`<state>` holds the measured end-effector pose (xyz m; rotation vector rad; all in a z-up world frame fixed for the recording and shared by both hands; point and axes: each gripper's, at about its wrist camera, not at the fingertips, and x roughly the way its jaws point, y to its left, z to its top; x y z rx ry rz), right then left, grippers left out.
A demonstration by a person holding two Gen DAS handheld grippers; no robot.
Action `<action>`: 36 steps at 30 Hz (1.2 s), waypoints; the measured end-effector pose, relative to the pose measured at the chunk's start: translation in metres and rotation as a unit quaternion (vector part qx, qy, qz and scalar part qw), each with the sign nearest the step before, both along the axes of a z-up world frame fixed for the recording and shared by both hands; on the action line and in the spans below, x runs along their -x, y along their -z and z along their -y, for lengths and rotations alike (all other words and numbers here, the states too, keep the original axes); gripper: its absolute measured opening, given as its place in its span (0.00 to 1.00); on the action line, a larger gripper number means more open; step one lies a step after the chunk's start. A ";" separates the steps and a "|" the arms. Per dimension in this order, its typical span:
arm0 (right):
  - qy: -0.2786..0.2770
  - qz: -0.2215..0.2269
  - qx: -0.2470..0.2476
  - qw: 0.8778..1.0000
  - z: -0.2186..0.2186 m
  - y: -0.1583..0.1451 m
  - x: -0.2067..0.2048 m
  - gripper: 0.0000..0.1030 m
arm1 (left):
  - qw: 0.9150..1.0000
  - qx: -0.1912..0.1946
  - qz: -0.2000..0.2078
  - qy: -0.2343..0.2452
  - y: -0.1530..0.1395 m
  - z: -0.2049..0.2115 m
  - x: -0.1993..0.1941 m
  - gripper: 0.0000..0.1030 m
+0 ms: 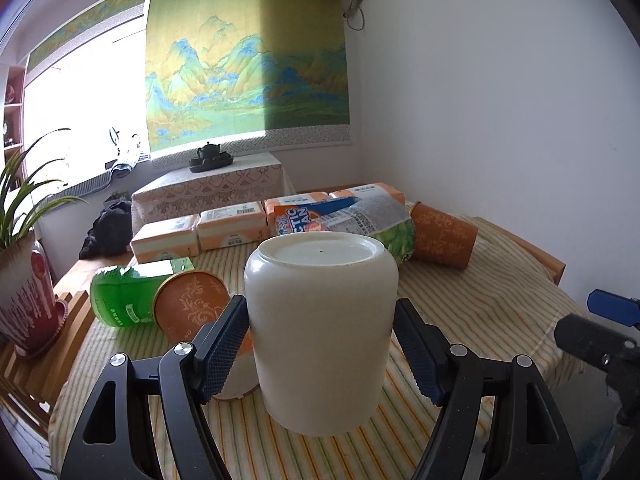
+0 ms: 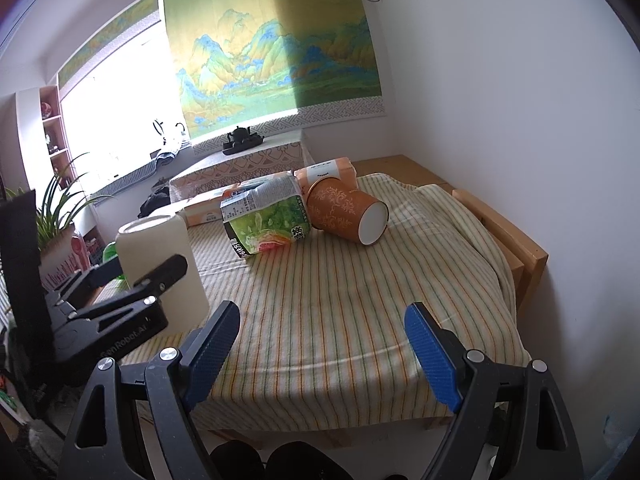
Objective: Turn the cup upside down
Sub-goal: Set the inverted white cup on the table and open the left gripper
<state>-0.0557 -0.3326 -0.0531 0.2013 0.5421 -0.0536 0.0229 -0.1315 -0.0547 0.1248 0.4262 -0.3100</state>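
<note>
A white cup (image 1: 320, 332) stands upside down on the striped tablecloth (image 1: 480, 312), its base facing up. My left gripper (image 1: 320, 344) is open around it, one finger on each side, with small gaps to the cup wall. The cup also shows in the right wrist view (image 2: 160, 268) at the left, with the left gripper (image 2: 120, 292) around it. My right gripper (image 2: 322, 344) is open and empty above the table's front edge, to the right of the cup.
Orange patterned paper cups lie on their sides (image 1: 442, 236) (image 1: 192, 304). A green bottle (image 1: 120, 296), a labelled bottle (image 2: 266, 220) and tissue packs (image 1: 200, 232) lie behind. A potted plant (image 1: 24, 300) stands at the left. A wall is at the right.
</note>
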 end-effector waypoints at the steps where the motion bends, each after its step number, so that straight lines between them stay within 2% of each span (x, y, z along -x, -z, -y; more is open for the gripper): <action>1: 0.001 0.000 -0.001 1.000 0.000 0.000 0.000 0.79 | 1.000 0.003 -0.003 0.000 0.002 -0.002 0.000 0.74; 13: -0.006 0.001 -0.001 1.000 -0.008 -0.001 -0.001 0.79 | 1.000 0.004 -0.005 0.005 0.015 -0.012 0.013 0.75; 20: -0.011 0.001 0.006 1.000 -0.013 -0.002 -0.001 0.79 | 1.000 0.003 0.002 0.007 0.010 -0.015 0.021 0.94; 24: -0.016 0.005 0.012 1.000 -0.019 -0.006 0.000 0.79 | 1.000 0.002 0.003 0.003 0.001 -0.023 0.031 0.94; 31: -0.034 0.018 0.026 0.999 -0.040 -0.013 0.003 0.80 | 0.999 0.015 -0.007 -0.041 -0.020 -0.065 0.048 0.98; 33: -0.039 0.023 0.028 0.999 -0.046 -0.014 0.004 0.86 | 0.998 0.017 -0.009 -0.059 -0.027 -0.079 0.053 0.98; 36: -0.047 0.035 0.033 0.998 -0.057 -0.019 0.008 0.87 | 0.996 0.025 -0.007 -0.086 -0.035 -0.100 0.062 0.98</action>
